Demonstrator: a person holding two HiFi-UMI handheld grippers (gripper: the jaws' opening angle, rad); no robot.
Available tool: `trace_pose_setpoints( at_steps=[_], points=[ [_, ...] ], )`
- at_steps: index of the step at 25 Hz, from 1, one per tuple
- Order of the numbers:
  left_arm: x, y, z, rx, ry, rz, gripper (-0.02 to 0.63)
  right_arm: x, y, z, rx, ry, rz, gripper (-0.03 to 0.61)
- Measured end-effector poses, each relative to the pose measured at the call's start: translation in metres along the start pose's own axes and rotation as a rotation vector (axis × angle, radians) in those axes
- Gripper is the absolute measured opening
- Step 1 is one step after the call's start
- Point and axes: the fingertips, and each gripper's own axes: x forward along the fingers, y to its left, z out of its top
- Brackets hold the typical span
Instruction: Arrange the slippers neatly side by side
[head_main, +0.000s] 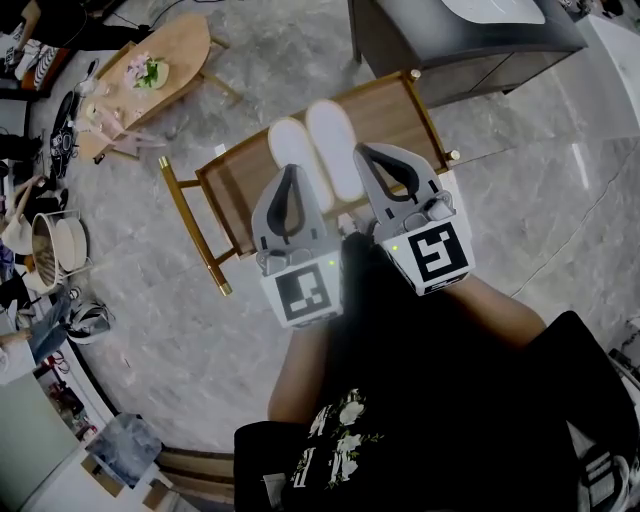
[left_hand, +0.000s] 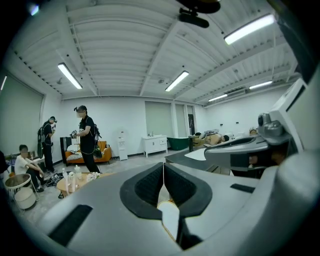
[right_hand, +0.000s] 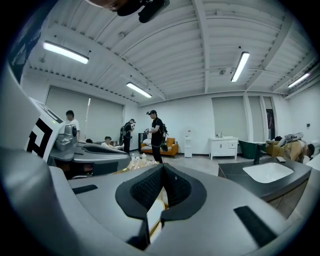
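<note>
White slippers, pair: lying close side by side on wooden rack. Left gripper, right gripper: jaws pressed together, empty, above the pair. Arranging judged complete; next move calls only for withdrawal.

A large open hall is serving as a studio dressed like a home. Long strip lights are shining from a white ribbed ceiling. An orange sofa, a white cabinet and a dark counter with a white basin are standing on a grey marble-look floor. People are standing and sitting along the far wall.
</note>
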Motion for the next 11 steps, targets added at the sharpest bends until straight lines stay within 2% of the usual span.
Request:
trace_pose_setpoints(
  at_steps=[11],
  points=[
    [-0.012,-0.022,0.014,0.028,-0.04,0.012,0.006,-0.021,-0.004,0.013,-0.037,-0.044,0.026,-0.002]
  ],
)
